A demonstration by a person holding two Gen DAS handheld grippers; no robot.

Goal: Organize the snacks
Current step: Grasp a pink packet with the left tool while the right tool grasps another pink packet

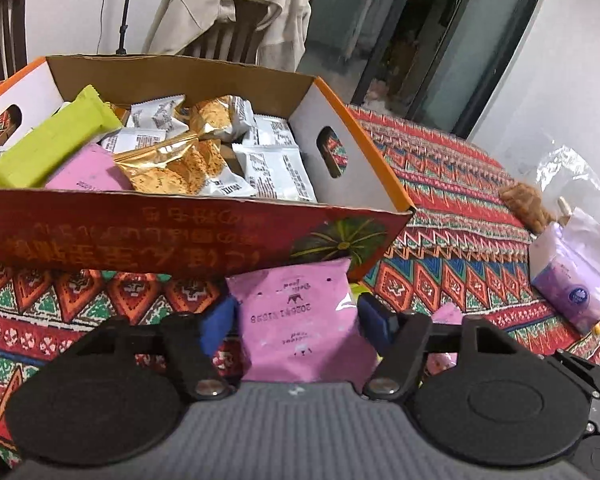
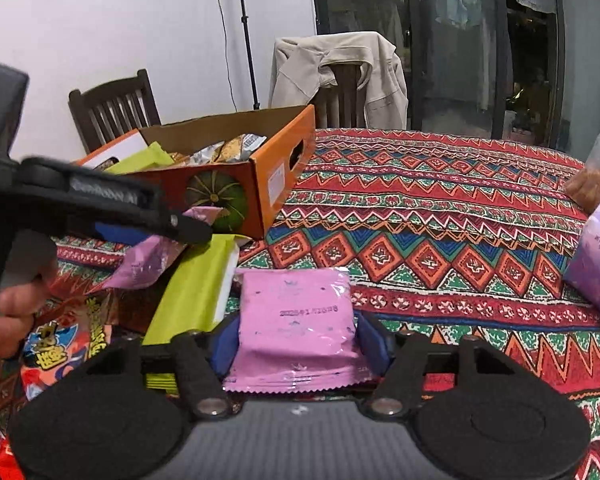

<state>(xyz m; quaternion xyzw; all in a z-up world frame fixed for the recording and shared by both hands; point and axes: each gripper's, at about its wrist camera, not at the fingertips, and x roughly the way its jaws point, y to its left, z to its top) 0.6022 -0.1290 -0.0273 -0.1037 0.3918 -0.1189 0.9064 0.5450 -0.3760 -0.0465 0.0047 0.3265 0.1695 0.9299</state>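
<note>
My left gripper (image 1: 296, 316) is shut on a pink snack packet (image 1: 300, 320), held just in front of the orange cardboard box (image 1: 180, 236). The box holds gold, white, green and pink snack packs. My right gripper (image 2: 298, 340) is shut on another pink snack packet (image 2: 300, 320) low over the tablecloth. In the right wrist view the left gripper (image 2: 168, 224) shows at left with its pink packet (image 2: 148, 260), in front of the box (image 2: 276, 168). A green packet (image 2: 192, 292) lies beside my right gripper.
A red cartoon-printed snack bag (image 2: 64, 344) lies at the lower left. A purple tissue pack (image 1: 572, 280) and a clear bag of brown snacks (image 1: 528, 204) sit at the table's right. Chairs (image 2: 112, 108), one draped with a beige jacket (image 2: 336, 72), stand behind the table.
</note>
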